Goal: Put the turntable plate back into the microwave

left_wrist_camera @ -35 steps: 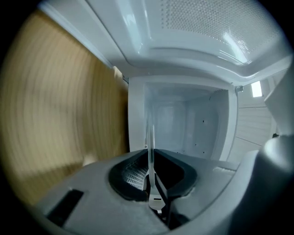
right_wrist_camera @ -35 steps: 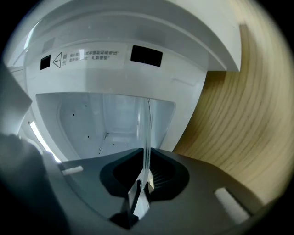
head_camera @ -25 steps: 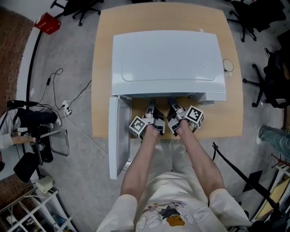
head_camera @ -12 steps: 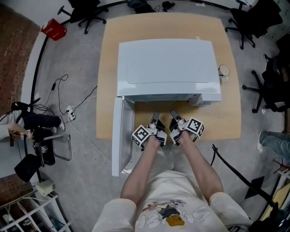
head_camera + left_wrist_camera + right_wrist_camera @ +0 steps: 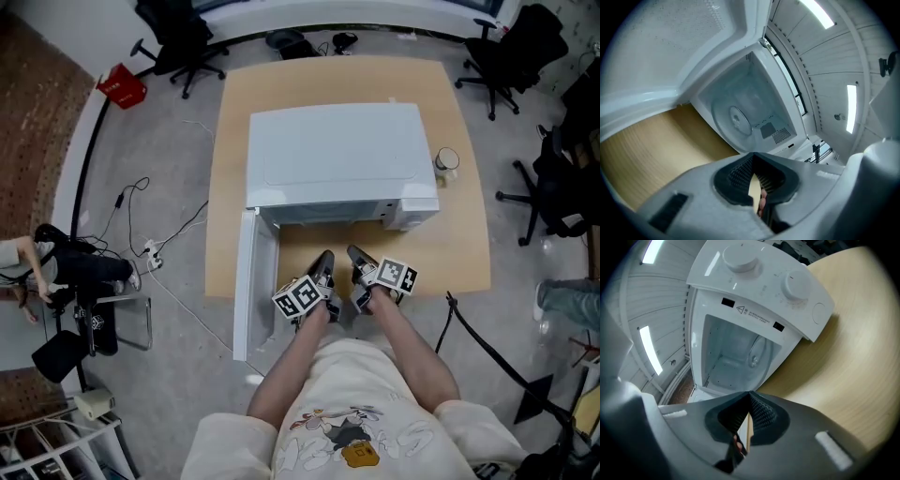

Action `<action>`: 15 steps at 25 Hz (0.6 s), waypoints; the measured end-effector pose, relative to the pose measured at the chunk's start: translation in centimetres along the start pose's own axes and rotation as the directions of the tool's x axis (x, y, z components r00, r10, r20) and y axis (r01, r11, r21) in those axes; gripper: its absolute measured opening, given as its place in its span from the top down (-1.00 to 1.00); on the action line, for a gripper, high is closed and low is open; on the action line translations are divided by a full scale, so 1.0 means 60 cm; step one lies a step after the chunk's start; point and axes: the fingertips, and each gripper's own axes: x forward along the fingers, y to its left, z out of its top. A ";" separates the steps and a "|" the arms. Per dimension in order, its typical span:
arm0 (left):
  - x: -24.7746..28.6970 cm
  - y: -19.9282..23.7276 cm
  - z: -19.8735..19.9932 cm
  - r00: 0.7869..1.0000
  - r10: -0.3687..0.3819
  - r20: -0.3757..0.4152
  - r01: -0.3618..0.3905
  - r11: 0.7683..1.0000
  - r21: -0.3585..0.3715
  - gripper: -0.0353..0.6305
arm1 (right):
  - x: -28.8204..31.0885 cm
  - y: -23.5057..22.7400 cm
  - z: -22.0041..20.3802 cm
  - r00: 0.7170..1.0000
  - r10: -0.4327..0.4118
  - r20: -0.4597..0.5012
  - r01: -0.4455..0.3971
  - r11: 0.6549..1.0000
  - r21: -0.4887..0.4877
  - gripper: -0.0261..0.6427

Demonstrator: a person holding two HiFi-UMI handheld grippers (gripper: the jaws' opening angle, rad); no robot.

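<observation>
Lying beyond hand-held gripper (image 5: 753, 164): turntable plate (image 5: 733, 121)

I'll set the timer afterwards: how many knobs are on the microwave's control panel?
2. The upper knob sits near the panel's top, the lower knob beneath it, nearer the table. None appears hidden.

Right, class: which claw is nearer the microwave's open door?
Left. In the head view the left claw is just right of the open door; the right claw lies farther right, with the left claw between it and the door.
</observation>
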 end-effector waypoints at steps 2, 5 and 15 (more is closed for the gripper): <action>0.003 -0.009 0.000 1.000 0.013 -0.004 -0.013 0.999 0.034 0.90 | 0.001 0.003 -0.006 1.000 -0.006 -0.025 0.005 0.999 -0.042 0.90; 0.005 -0.017 -0.002 1.000 0.021 -0.018 -0.020 0.997 0.070 0.90 | 0.004 0.009 -0.016 0.999 -0.007 -0.054 0.002 0.997 -0.079 0.90; 0.003 -0.020 -0.021 0.996 0.066 -0.064 -0.057 0.990 0.130 0.90 | 0.000 0.015 -0.026 0.996 0.002 -0.085 -0.011 0.995 -0.103 0.90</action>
